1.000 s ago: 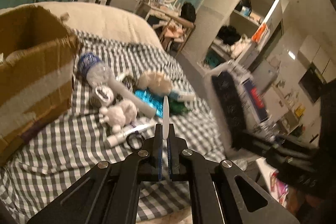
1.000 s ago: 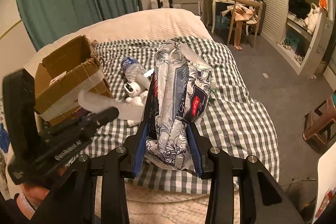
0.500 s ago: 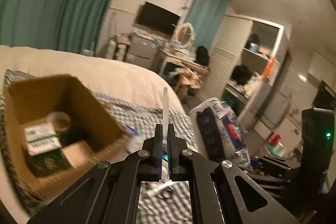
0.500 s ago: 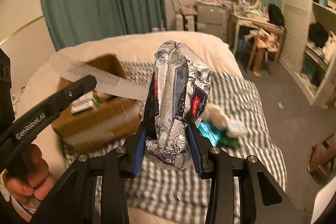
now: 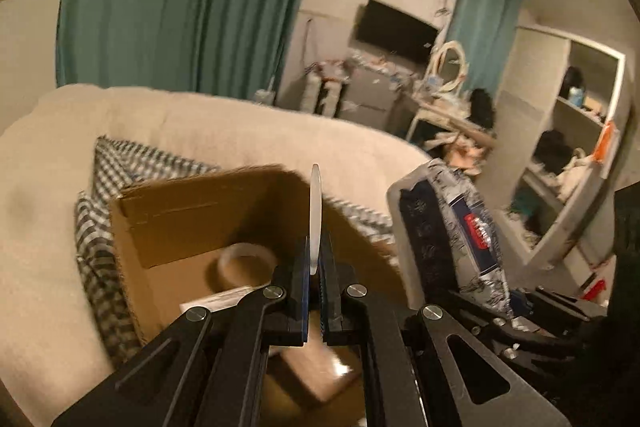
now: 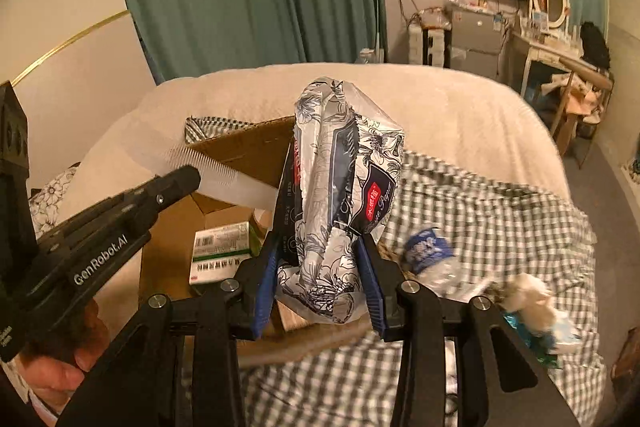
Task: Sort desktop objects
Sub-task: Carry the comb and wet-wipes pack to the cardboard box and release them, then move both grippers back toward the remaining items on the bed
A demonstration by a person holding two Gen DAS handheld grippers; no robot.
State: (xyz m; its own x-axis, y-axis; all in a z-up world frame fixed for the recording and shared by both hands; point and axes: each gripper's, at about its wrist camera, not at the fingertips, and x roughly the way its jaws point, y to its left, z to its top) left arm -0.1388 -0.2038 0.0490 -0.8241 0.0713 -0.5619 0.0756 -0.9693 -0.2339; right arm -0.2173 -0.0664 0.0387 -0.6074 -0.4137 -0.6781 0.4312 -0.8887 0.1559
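Swinging over from the clutter on the checked blanket, both grippers now sit above the cardboard box (image 6: 240, 155), which a second ago lay off at the frame's left edge. The left gripper (image 5: 316, 291) has its jaws clenched on a pale comb (image 5: 315, 215), edge-on at centre frame over the box's open mouth. The right gripper (image 6: 320, 287) grasps a floral tissue pack (image 6: 344, 187) just beside it. Inside the box lie a tape roll (image 5: 242, 263) and a green carton (image 6: 224, 243). Both items look ready for release into the box.
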